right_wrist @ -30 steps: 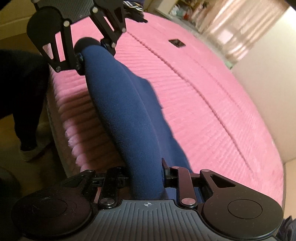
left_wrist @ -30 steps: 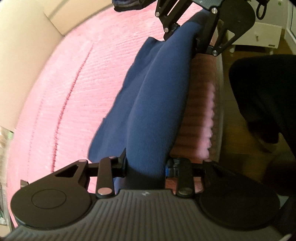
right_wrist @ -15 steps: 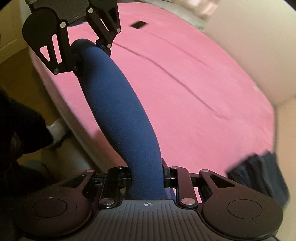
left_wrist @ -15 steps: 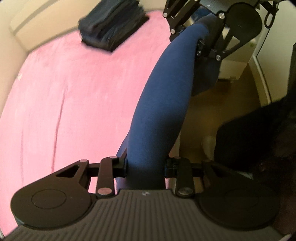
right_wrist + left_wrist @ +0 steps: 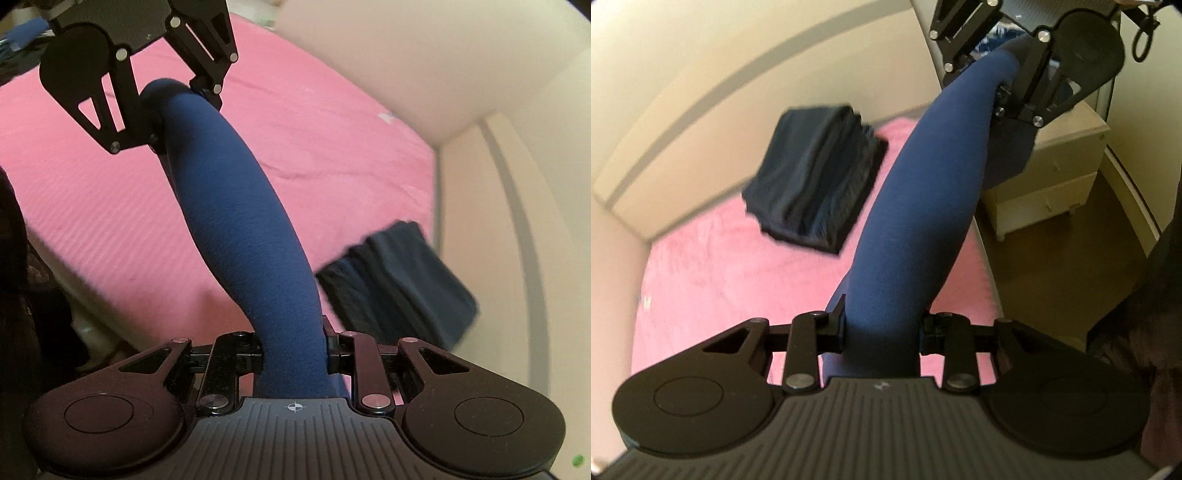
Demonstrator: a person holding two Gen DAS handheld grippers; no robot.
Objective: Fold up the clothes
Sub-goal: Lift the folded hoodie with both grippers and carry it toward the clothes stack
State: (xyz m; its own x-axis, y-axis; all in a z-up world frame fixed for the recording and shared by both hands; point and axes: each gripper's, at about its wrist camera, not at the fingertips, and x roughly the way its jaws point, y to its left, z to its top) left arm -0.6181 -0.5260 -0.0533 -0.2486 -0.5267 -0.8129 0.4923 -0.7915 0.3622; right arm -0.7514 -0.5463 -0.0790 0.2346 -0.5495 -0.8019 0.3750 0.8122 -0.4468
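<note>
A navy blue garment (image 5: 923,206) hangs bunched into a thick roll, stretched in the air between my two grippers above the pink bed (image 5: 731,280). My left gripper (image 5: 882,326) is shut on one end at the bottom of the left wrist view. My right gripper (image 5: 1004,86) is shut on the other end at the top right. In the right wrist view the same garment (image 5: 243,206) runs from the right gripper (image 5: 295,354) up to the left gripper (image 5: 162,107). Some cloth hangs below the right gripper.
A stack of dark folded clothes (image 5: 812,173) lies on the bed near the beige headboard (image 5: 701,92); the stack (image 5: 399,284) also shows in the right wrist view. A cream bedside cabinet (image 5: 1052,177) stands on the wooden floor beside the bed. A person's dark clothing (image 5: 1145,295) fills the right edge.
Both grippers have lifted the navy garment off the bed and swung it toward the headboard end. The dark folded stack has come into view and now sits closer.
</note>
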